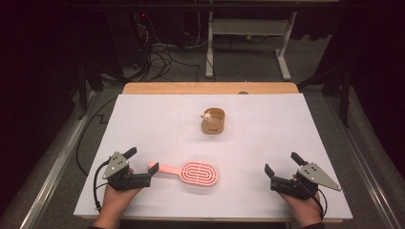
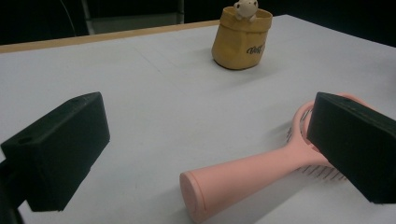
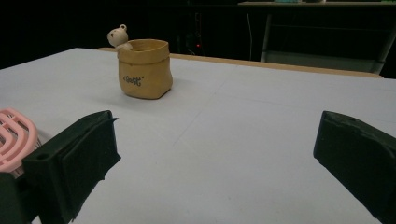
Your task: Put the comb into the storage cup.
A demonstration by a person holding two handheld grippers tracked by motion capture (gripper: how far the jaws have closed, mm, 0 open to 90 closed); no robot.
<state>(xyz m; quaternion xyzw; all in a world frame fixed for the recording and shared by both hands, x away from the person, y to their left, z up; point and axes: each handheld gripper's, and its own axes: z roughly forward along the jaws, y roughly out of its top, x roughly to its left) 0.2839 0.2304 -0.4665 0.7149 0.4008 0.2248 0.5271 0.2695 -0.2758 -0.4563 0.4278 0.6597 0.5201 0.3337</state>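
From the high view I count one pink hairbrush (image 1: 189, 172), one tan pot (image 1: 213, 121) and my two grippers on the white tabletop (image 1: 143, 119). The hairbrush lies flat near the front edge, well short of the pot, with its handle end toward my left gripper (image 1: 142, 166), whose jaws stand spread around that handle tip without pressing it. My right gripper (image 1: 282, 162) rests well off to the far side of the hairbrush, jaws spread on nothing. In the left gripper view my left gripper (image 2: 205, 154) shows its two black jaws wide apart; the hairbrush (image 2: 243, 175) lies between them with its round handle end nearest the camera and its head partly behind one jaw, bristles showing beneath. The pot (image 2: 240, 39) stands beyond the hairbrush, and here I can read dark lettering on its side and see a small bear figure (image 2: 245, 8) on its rim. In the right gripper view my right gripper (image 3: 215, 154) is spread over bare tabletop, the slotted head of the hairbrush (image 3: 16, 137) showing just beside one jaw, the pot (image 3: 144, 69) farther off.
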